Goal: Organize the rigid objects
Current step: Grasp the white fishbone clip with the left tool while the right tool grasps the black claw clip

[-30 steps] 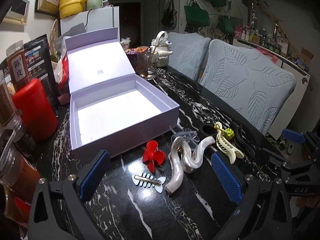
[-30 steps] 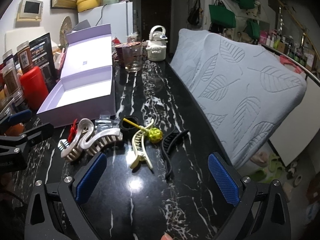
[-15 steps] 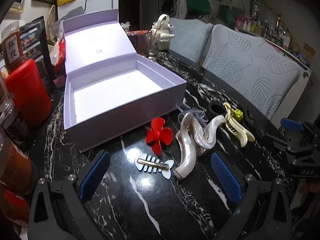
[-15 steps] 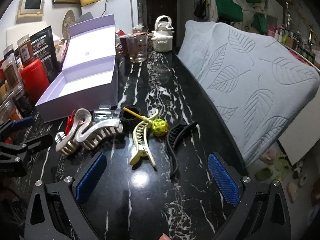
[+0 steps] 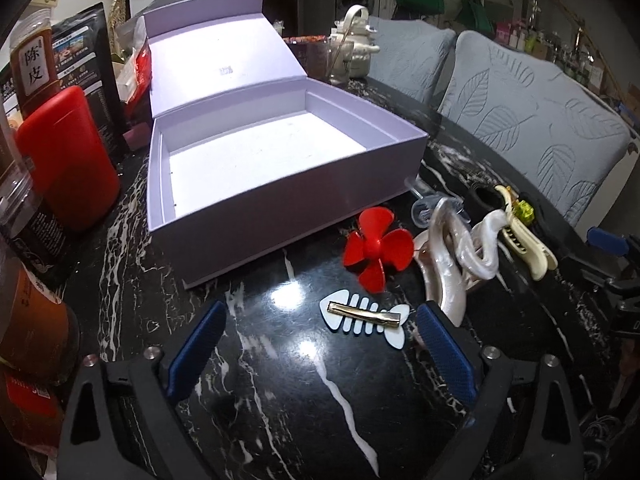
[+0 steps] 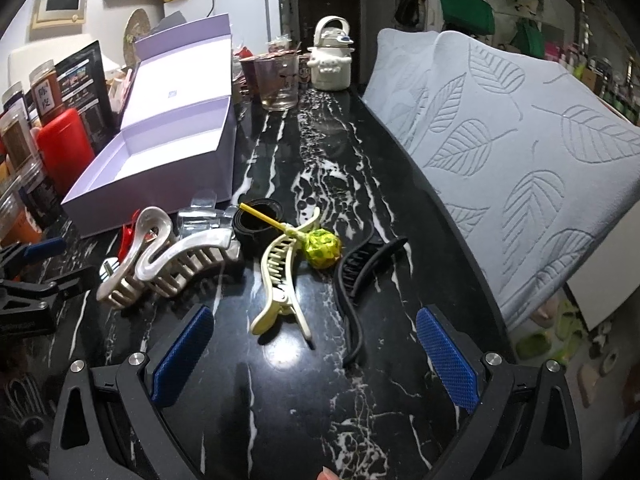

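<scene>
While both grippers gape empty, bare marble table (image 5: 280, 400) fronts the lavender box (image 5: 288, 196).

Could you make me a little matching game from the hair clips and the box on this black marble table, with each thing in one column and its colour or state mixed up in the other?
Things:
1. flower clip
2. fishbone clip
3. gift box
4. curved claw clip

Colour or state:
A. black, lying nearest the cushioned chairs
B. lilac, lid open, nothing inside
C. red, with rounded petals
D. pale blue, with a gold bar across it

Pairs: 1-C, 2-D, 3-B, 4-A
</scene>
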{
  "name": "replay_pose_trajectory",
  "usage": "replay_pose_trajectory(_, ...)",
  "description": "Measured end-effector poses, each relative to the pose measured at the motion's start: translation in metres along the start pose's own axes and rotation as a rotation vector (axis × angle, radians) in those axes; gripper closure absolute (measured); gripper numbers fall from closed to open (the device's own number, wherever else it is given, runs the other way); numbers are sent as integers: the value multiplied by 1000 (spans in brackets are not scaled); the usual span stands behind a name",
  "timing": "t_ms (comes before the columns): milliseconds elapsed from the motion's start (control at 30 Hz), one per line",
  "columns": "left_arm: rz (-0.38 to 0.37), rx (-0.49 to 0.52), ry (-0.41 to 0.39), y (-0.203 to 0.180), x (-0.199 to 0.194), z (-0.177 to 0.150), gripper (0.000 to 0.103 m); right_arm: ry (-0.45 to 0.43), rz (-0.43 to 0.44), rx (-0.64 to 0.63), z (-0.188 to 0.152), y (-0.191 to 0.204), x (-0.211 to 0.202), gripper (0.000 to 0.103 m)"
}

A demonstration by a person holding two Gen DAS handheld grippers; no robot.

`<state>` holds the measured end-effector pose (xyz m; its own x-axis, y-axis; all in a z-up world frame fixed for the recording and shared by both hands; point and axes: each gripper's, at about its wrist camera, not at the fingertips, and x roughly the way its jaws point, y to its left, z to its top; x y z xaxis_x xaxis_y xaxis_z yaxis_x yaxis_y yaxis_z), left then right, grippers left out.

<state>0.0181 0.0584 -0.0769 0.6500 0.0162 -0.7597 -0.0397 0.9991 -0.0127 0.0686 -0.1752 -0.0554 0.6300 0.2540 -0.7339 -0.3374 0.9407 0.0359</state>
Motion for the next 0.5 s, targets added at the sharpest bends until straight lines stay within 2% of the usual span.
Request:
replay_pose_trajectory(167, -36, 25, 35, -2, 11, 1, 13, 4, 4, 1, 2, -1, 6, 0)
replay_pose_trajectory(300, -70, 40, 44, -5, 17, 1, 22, 8, 6, 2, 2, -2, 9, 0)
replay_pose_trajectory(433, -104, 54, 30, -8, 18, 2, 23, 12, 6, 3, 2, -4, 12, 0)
replay_pose_trajectory(500, -124, 57, 29, -10, 19, 2, 29, 13, 6, 5, 3, -5, 13, 0)
